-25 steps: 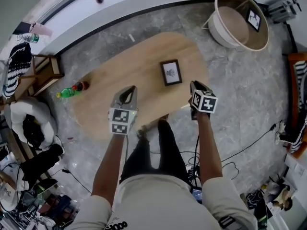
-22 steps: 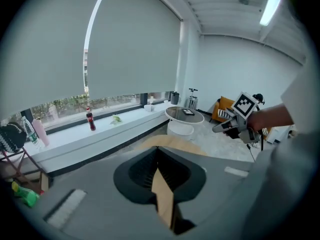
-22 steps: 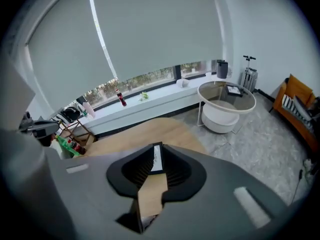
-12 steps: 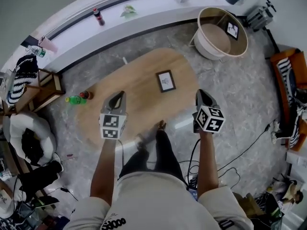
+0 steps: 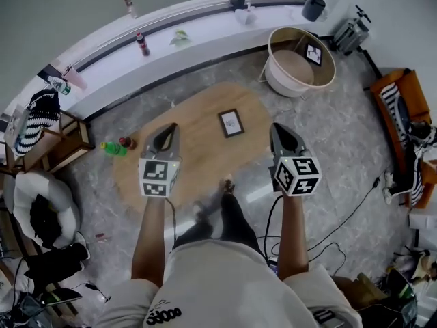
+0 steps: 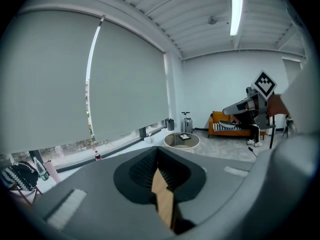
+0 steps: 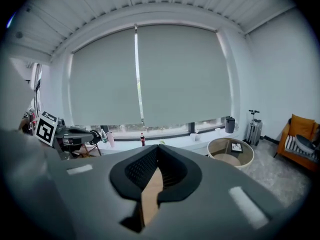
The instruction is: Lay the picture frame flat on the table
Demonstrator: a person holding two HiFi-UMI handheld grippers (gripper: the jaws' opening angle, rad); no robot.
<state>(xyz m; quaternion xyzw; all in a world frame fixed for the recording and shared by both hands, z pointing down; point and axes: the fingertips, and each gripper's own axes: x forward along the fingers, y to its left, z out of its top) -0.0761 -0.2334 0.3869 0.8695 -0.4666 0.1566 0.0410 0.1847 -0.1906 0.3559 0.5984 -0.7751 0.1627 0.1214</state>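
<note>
The black picture frame [image 5: 231, 123] lies flat, face up, on the oval wooden table [image 5: 198, 149], apart from both grippers. My left gripper [image 5: 167, 130] hangs in the air above the table's left part, shut and empty; in the left gripper view its jaws [image 6: 157, 156] meet with only a strip of tabletop showing below them. My right gripper [image 5: 278, 130] hangs above the table's right edge. Its jaws [image 7: 159, 151] have just been closing with nothing between them, and they are now shut.
A round basket table [image 5: 287, 75] with a small frame on it stands at the back right. Two bottles [image 5: 113, 147] lie on the floor left of the table. A wooden rack [image 5: 61, 139] is at the left, an orange sofa [image 5: 403, 108] at the right, and cables [image 5: 341, 217] cross the floor.
Both grippers have risen well above the table and spread slightly apart. The table and frame look smaller and farther away. The frame has stayed flat in place.
</note>
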